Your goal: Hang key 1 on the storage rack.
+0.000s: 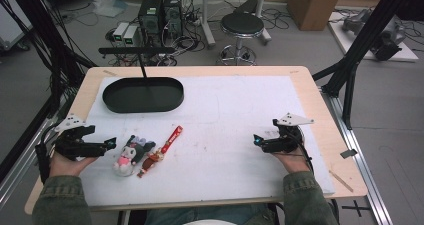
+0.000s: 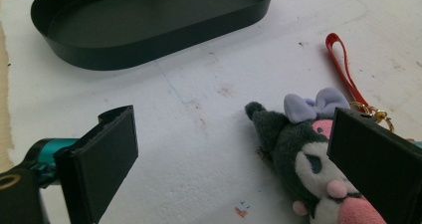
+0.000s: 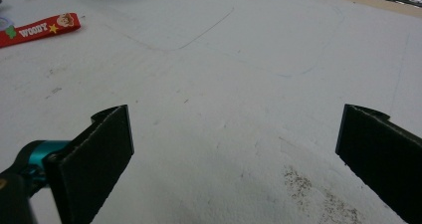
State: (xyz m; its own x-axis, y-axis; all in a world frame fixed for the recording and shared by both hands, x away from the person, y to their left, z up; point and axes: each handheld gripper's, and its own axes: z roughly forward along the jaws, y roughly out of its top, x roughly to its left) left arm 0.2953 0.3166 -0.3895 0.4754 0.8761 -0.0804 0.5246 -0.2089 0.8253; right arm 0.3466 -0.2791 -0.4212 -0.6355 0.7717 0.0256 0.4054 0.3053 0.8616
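Left gripper view: the left gripper point(image 2: 234, 159), jaws wide open, reaches for a plush toy point(image 2: 308, 159) lying near the black tray point(image 2: 149, 50), needing to straddle it before closing.

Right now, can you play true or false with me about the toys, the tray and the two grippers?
1. The black tray is empty. True.
2. The left gripper is squeezing the plush toy. False: its jaws are wide open beside the toy.
3. The red strap lies on the white mat. True.
4. The right gripper holds the strap. False: its jaws are open over bare mat.
5. The plush toy is inside the tray. False: it lies on the mat.
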